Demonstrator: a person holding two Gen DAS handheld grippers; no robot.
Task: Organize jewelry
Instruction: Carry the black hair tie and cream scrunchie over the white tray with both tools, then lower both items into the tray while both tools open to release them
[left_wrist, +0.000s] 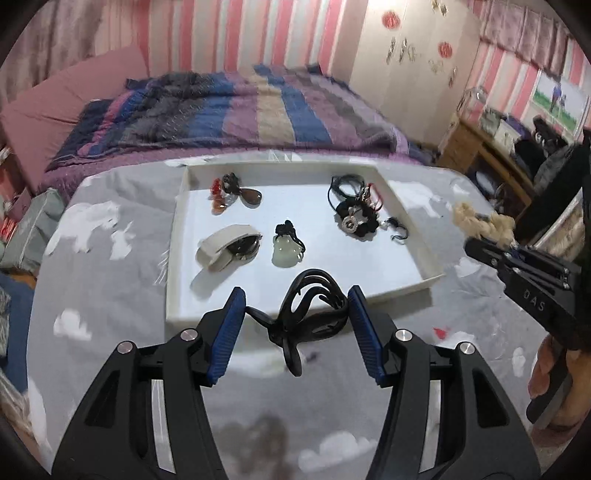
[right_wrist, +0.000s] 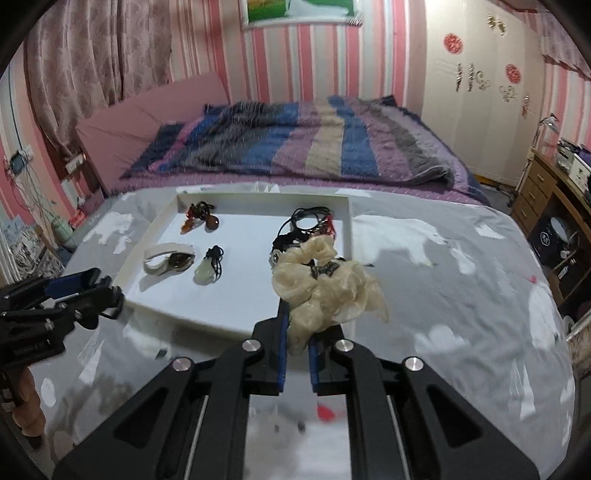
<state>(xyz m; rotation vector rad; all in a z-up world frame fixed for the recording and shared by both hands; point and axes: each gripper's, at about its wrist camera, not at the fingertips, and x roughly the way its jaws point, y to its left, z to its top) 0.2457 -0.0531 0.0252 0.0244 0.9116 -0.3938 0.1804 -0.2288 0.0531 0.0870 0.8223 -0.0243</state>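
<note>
Two big things fill the room beyond the work surface: a bed (right_wrist: 295, 147) under a striped quilt in blue, purple and tan, and a pale wardrobe (right_wrist: 480, 92) with red and silver decals in the far right corner. A wooden desk (right_wrist: 546, 192) crowded with small items stands along the right wall, well apart from the task area.

Nearer lies a grey cloth with white cloud shapes (left_wrist: 110, 258), and on it sits a shallow white tray (left_wrist: 177, 236) — nothing stands between it and either gripper.

Inside the tray, at the far right, lies a tangle of black cords with a round metal pendant (left_wrist: 351, 218). At the near left sits a cream-coloured band (left_wrist: 221, 247) wrapped partly around a dark shiny piece. Just right of it lies a pale green carved pendant (left_wrist: 282, 251) on a black cord. At the far left are a brown teardrop stone and small red-orange beads (left_wrist: 236, 194), close together.

Closest to the cameras, the left gripper (left_wrist: 295, 306) has its blue pads set about half apart, with a black hair claw clip (left_wrist: 310, 310) between them above the tray's near edge; the right pad touches the clip, while the left pad shows a gap, so a firm grip cannot be told. The right gripper (right_wrist: 295, 354) is pressed nearly together, pinching a cream gauzy scrunchie (right_wrist: 328, 288) that hangs over the tray's near right corner.
</note>
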